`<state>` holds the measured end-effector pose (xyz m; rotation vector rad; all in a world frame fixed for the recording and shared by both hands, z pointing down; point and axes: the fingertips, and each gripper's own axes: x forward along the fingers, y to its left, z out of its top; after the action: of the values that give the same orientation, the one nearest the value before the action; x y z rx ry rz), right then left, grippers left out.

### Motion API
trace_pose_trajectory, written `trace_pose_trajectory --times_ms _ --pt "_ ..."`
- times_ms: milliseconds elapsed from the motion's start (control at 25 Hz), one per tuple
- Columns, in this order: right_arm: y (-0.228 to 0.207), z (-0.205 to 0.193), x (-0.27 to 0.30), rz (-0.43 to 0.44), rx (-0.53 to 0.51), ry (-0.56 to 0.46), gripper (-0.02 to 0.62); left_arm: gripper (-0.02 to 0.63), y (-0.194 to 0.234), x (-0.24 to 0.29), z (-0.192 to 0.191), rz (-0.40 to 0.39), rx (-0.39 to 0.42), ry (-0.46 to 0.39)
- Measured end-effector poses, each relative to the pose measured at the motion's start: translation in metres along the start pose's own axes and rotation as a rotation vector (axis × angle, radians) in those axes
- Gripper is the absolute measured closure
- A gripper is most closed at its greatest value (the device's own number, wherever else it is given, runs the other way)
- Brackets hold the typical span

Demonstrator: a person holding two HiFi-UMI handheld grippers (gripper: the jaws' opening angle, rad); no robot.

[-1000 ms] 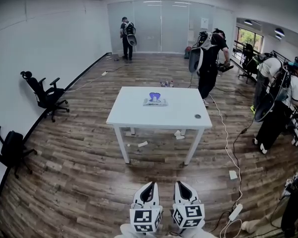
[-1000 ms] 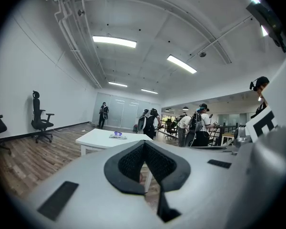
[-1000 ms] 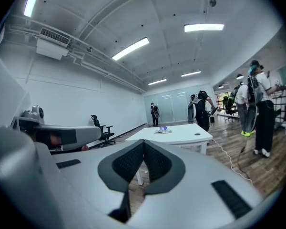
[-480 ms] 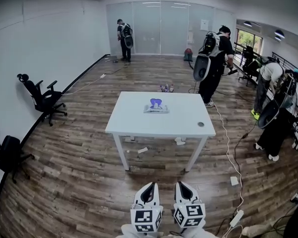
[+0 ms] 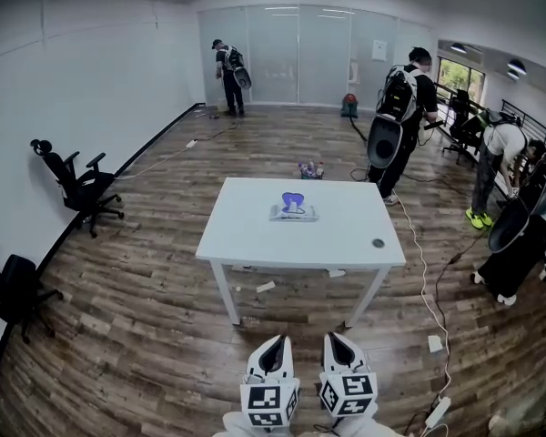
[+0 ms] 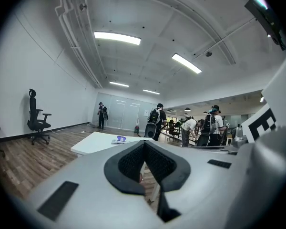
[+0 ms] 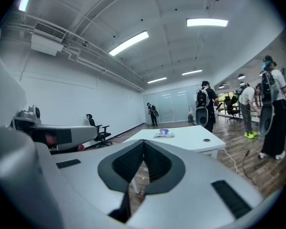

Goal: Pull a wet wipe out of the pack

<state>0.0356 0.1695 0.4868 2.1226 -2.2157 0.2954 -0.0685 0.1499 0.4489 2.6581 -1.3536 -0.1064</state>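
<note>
— What stood to the left of the table (image 5: pixel 255 235)?

— A black office chair (image 5: pixel 82 185), well off to its left by the white wall.

— And your own tools?

— I held both on the near side of the table, well short of its edge and low over the wood floor. My left gripper (image 5: pixel 275 340) had its jaws pressed together with nothing between them. My right gripper (image 5: pixel 335 337) sat just beside it, its jaws closed and empty as well.

— Where was the pack?

— The wet wipe pack (image 5: pixel 293 210) lay flat near the table's middle, a blue part standing up on top, far from both grippers.

— Anything further right?

— A small dark round thing (image 5: pixel 378 243) near the table's right edge, and a person with a backpack (image 5: pixel 400 121) beyond its far right corner.
</note>
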Motion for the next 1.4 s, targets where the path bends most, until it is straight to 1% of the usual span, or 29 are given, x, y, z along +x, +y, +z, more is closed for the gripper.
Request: trace_pose_trajectory --times_ms 320,640,1160,1400 --pt "-0.009 0.004 0.044 -0.019 0.011 0.006 0.586 0.606 0.023 0.042 -0.002 -0.014 0.0 0.019" --pt "-0.022 0.004 0.073 -0.046 0.018 0.024 0.586 0.606 0.033 0.075 -0.002 -0.032 -0.005 0.026" --pt "-0.029 -0.002 0.104 -0.05 0.026 0.057 0.586 0.606 0.052 0.099 -0.01 -0.018 -0.013 0.05" --pt "-0.033 -0.005 0.114 -0.044 0.032 0.051 0.586 0.606 0.057 0.104 -0.015 -0.003 -0.011 0.051"
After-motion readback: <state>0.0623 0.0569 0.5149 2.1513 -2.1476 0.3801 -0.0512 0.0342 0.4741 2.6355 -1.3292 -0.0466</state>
